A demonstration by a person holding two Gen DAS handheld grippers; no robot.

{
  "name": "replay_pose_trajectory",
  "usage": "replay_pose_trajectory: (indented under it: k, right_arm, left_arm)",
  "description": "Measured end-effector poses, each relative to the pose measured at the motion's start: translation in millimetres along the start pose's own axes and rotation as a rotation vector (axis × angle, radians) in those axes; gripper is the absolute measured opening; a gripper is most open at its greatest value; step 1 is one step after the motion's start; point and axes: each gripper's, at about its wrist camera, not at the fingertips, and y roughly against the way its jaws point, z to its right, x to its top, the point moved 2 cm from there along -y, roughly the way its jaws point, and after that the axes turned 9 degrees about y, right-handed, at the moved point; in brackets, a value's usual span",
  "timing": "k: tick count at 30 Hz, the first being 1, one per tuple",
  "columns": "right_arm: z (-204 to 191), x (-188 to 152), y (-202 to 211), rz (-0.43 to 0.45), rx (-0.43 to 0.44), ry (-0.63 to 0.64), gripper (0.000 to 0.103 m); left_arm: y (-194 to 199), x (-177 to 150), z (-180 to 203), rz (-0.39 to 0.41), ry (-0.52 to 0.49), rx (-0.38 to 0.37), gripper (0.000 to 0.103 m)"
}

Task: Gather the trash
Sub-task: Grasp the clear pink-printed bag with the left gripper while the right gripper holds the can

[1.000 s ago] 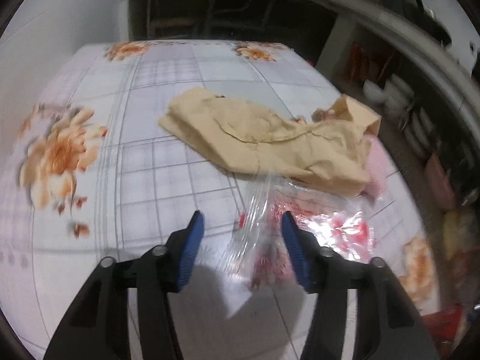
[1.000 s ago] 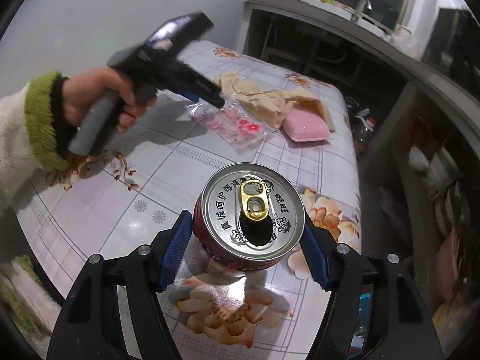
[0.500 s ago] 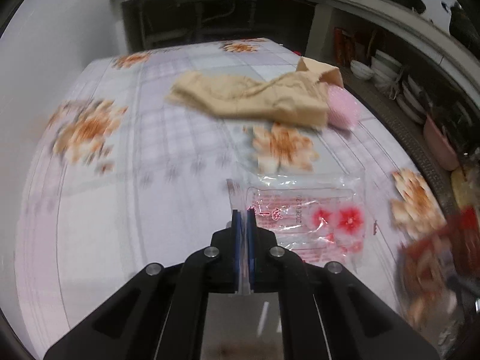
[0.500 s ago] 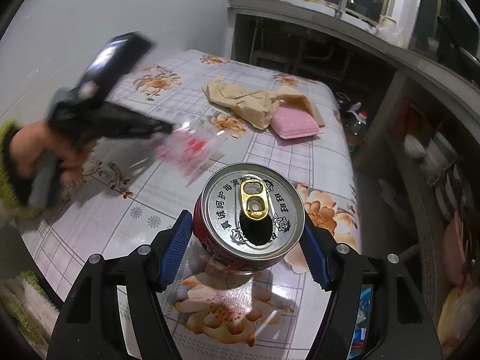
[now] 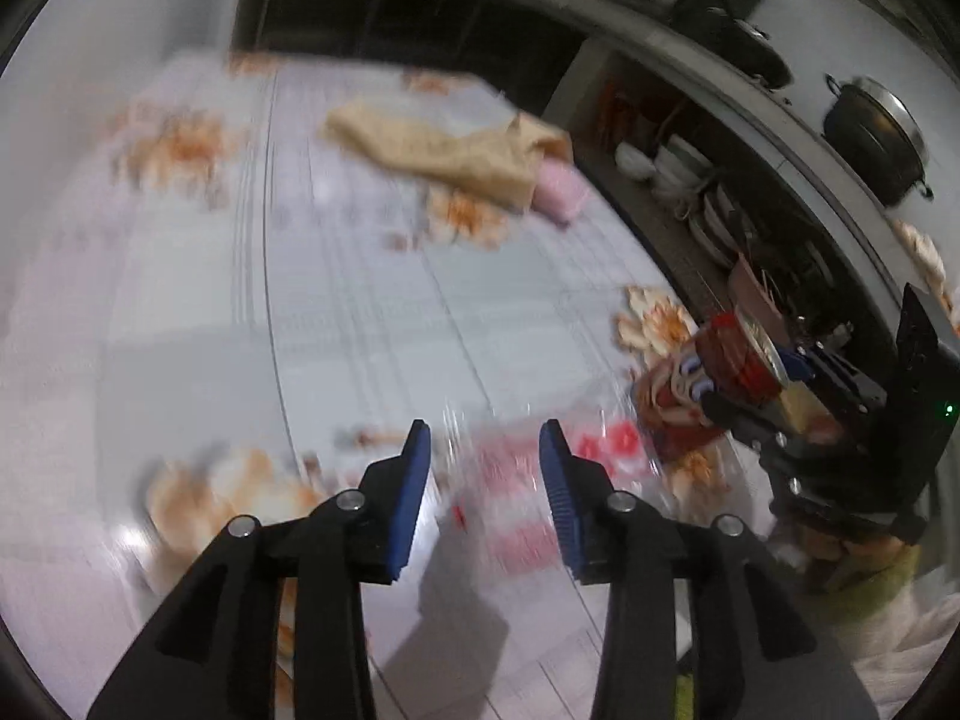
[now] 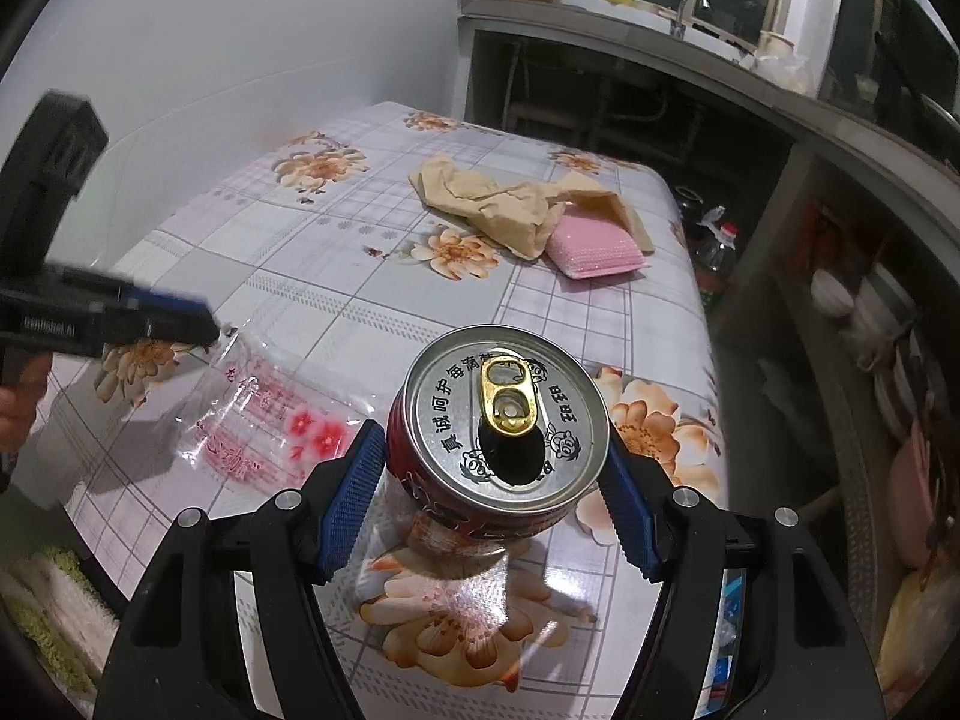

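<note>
Kitchen table: right gripper clamps the can; left gripper, jaws opening, lets go of the wrapper lying near-left. Paper and sponge wait far; nothing seems binned yet.

Standing upright near the desk front edge: opened red can. Lying flat just left of it: clear plastic bag, red-flower print.
</note>
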Motion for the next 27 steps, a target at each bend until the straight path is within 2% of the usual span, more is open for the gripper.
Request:
replay_pose_trajectory:
  k: [2, 3, 9, 13, 20, 22, 27]
  right_arm:
    - [0, -1, 0, -0.001, 0.008, -0.007, 0.065]
    - [0, -1, -1, -0.004, 0.024, -0.015, 0.065]
    - [1, -4, -3, -0.009, 0.053, -0.038, 0.064]
    - [6, -4, 0, 0.007, 0.078, -0.057, 0.064]
    - [18, -1, -1, 0.033, 0.152, -0.114, 0.066]
    - [19, -1, -3, 0.032, 0.161, -0.128, 0.066]
    - [19, -2, -7, 0.024, 0.163, -0.160, 0.065]
  left_arm:
    - [-7, 5, 9, -0.014, -0.075, -0.036, 0.051]
    - [-13, 6, 12, -0.034, -0.107, -0.040, 0.053]
    - [-52, 0, 23, -0.095, -0.293, 0.039, 0.053]
    - [-60, -9, 22, -0.139, -0.315, 0.065, 0.053]
    - [-50, -24, 22, -0.138, -0.292, 0.111, 0.053]
    - [-49, -27, 24, -0.131, -0.289, 0.133, 0.047]
    - [-48, -34, 31, -0.109, -0.301, 0.179, 0.022]
